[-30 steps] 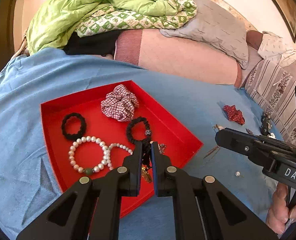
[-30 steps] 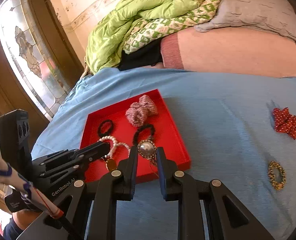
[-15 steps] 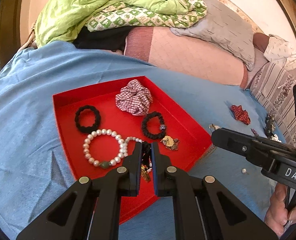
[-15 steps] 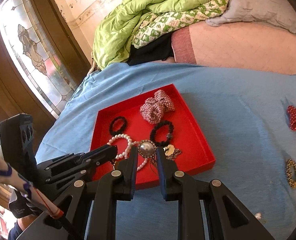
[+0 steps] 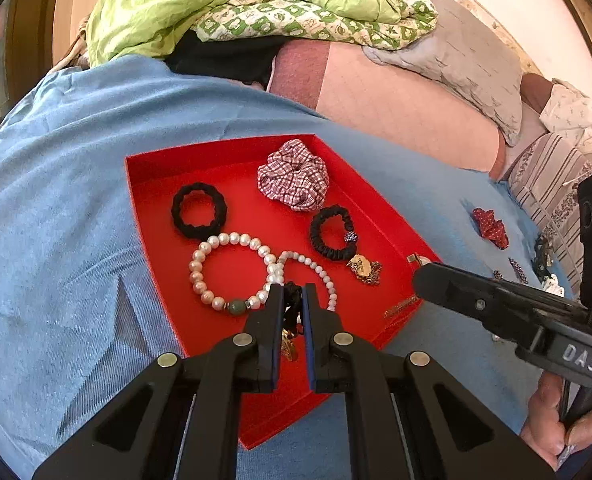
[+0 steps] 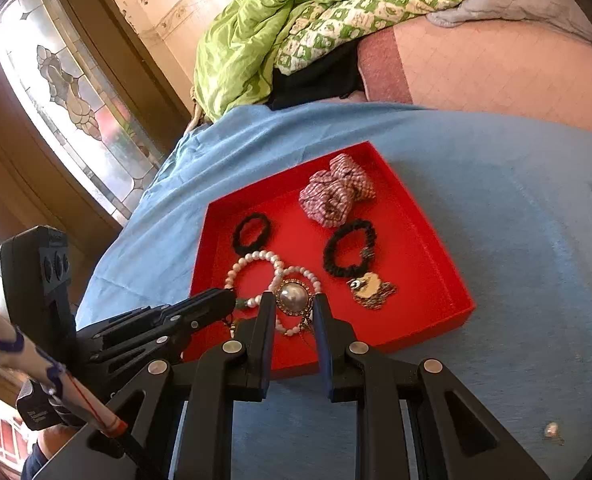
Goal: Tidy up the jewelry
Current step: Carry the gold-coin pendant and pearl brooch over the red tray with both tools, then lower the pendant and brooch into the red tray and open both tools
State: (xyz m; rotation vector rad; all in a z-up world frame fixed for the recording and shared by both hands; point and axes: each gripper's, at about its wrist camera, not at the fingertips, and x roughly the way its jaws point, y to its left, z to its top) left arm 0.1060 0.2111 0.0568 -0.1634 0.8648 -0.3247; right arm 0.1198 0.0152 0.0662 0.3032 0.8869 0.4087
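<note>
A red tray (image 5: 156, 184) (image 6: 435, 264) lies on the blue bedspread. It holds a plaid scrunchie (image 5: 294, 176), two black scrunchies (image 5: 198, 210) (image 5: 331, 232), a pearl bracelet (image 5: 232, 272), a smaller pearl string (image 5: 315, 268) and a gold pendant (image 5: 363, 268). My left gripper (image 5: 292, 300) is shut on a black corded piece with a gold charm (image 5: 290, 346), above the tray's near part. My right gripper (image 6: 294, 304) is shut on a round pearl brooch (image 6: 294, 298), over the tray's near edge.
On the bedspread to the right lie a red bow (image 5: 491, 226), several small dark trinkets (image 5: 515, 270) and a loose pearl (image 6: 551, 429). A green quilt (image 5: 232, 4) and pillows (image 5: 455, 60) are piled behind the tray. A stained-glass window (image 6: 72, 100) is at the left.
Both grippers have moved forward over the tray, each still holding its piece. The tray now sits closer and more central in both views.
</note>
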